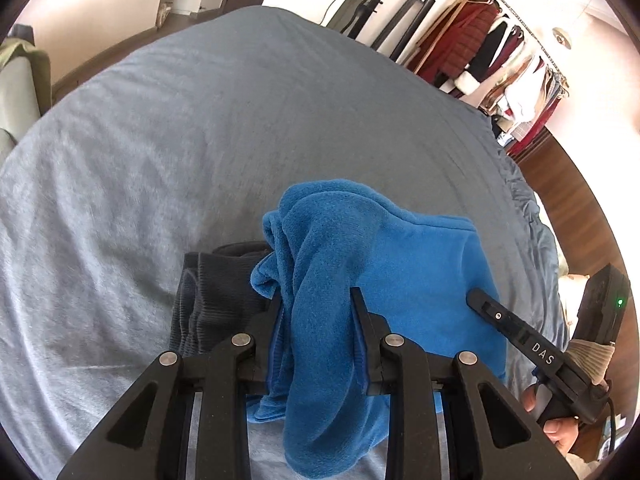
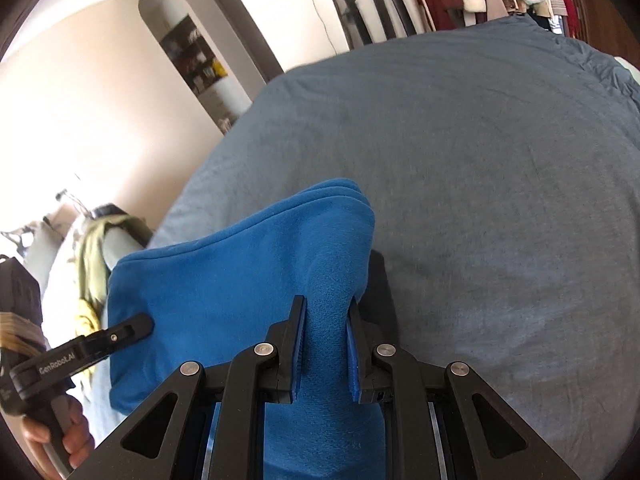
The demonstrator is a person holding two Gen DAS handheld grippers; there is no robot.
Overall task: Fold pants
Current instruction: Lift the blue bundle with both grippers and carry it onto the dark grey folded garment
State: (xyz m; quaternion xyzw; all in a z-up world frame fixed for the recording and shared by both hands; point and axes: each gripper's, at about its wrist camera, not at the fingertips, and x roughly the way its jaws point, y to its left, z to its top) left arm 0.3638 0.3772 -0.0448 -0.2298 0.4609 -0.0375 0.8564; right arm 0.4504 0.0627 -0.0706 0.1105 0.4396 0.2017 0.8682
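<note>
Bright blue fleece pants point(image 1: 400, 264) hang folded between both grippers above a grey bed cover point(image 1: 200, 128). My left gripper point(image 1: 316, 300) is shut on a bunched edge of the pants, fabric draping over and between its fingers. The other gripper's finger point(image 1: 504, 320) shows at the right of the left wrist view, against the same cloth. In the right wrist view the pants point(image 2: 224, 280) stretch leftward, and my right gripper point(image 2: 326, 308) is shut on a thick fold of them. The left gripper's finger point(image 2: 120, 330) reaches the cloth at the left.
A dark grey garment point(image 1: 212, 292) lies on the bed under the pants' left end. A clothes rack point(image 1: 500, 56) with hanging garments stands behind the bed. A wall niche with shelves point(image 2: 192, 56) is at the far left. A person's hands point(image 2: 68, 436) hold the handles.
</note>
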